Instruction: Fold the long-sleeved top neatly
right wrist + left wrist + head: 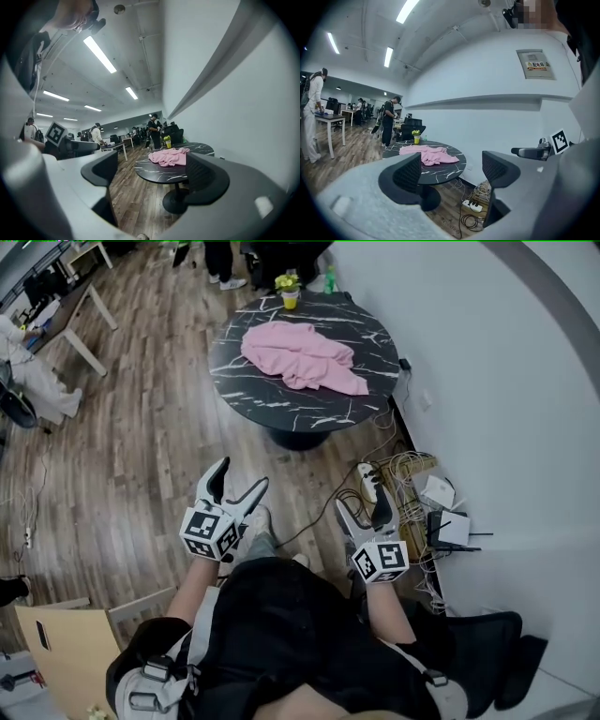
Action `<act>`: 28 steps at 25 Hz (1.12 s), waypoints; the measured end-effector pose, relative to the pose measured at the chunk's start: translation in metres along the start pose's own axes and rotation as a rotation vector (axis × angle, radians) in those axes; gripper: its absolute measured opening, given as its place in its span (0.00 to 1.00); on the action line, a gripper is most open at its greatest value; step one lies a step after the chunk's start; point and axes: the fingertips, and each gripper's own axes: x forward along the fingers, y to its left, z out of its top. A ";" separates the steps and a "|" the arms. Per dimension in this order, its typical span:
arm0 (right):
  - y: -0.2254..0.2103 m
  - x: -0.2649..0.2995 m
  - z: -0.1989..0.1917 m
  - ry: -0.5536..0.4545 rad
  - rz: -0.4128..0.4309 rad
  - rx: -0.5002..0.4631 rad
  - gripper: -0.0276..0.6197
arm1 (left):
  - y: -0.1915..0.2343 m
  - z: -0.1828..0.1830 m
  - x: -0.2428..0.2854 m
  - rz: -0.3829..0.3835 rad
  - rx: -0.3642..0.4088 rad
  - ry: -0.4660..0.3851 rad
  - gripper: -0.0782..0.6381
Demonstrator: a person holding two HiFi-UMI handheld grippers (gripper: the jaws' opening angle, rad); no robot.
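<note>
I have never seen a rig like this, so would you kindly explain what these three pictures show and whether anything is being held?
No robot here: a person carries a handheld left gripper and right gripper. One picture looks down from a camera on the person's head; the other two look along each gripper's own jaws. Ahead stands a round dark table with a crumpled pink long-sleeved top and a small yellow pot on it. Both pairs of jaws stand apart and hold nothing.

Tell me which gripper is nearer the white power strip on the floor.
Right. The right gripper hangs almost over the power strip; the left gripper is well off to its left.
</note>
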 end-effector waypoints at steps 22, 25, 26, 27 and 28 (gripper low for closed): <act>0.030 0.218 0.031 0.053 0.006 -0.114 0.71 | 0.192 0.045 0.089 -0.026 -0.020 -0.023 0.68; 0.051 0.246 0.024 0.080 0.053 -0.109 0.71 | 0.214 0.043 0.082 -0.011 -0.020 -0.005 0.68; 0.061 0.254 0.021 0.091 0.075 -0.109 0.71 | 0.221 0.041 0.079 -0.002 -0.025 0.001 0.68; 0.069 0.261 0.019 0.102 0.099 -0.113 0.71 | 0.227 0.038 0.077 0.006 -0.031 0.005 0.68; 0.077 0.267 0.017 0.112 0.122 -0.120 0.71 | 0.233 0.037 0.076 0.014 -0.039 0.006 0.68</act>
